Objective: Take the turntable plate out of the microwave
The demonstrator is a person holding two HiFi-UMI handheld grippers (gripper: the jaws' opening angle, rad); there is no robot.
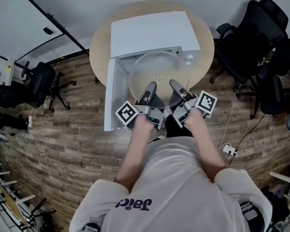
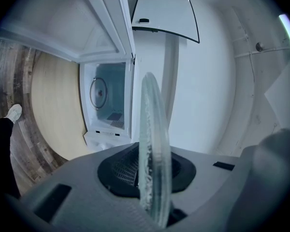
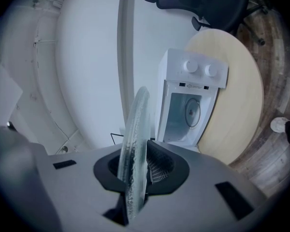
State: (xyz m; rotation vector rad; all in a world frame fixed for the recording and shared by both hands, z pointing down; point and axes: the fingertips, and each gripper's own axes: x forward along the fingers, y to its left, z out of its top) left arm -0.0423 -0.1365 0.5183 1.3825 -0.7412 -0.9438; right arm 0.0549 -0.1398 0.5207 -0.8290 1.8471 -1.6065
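The clear glass turntable plate (image 1: 157, 79) hangs level in front of the white microwave (image 1: 154, 33), outside its cavity. My left gripper (image 1: 150, 87) is shut on the plate's near rim at the left. My right gripper (image 1: 175, 85) is shut on the same rim at the right. In the left gripper view the plate (image 2: 152, 144) stands edge-on between the jaws of the left gripper (image 2: 152, 178), with the open microwave (image 2: 108, 105) beyond it. In the right gripper view the plate (image 3: 135, 144) is pinched the same way by the right gripper (image 3: 135, 178), and the microwave (image 3: 191, 100) sits behind.
The microwave stands on a round wooden table (image 1: 99, 47); its door (image 1: 110, 93) swings open toward me on the left. Black office chairs stand to the right (image 1: 251, 37) and left (image 1: 38, 83). A power strip with cables (image 1: 228, 149) lies on the wood floor.
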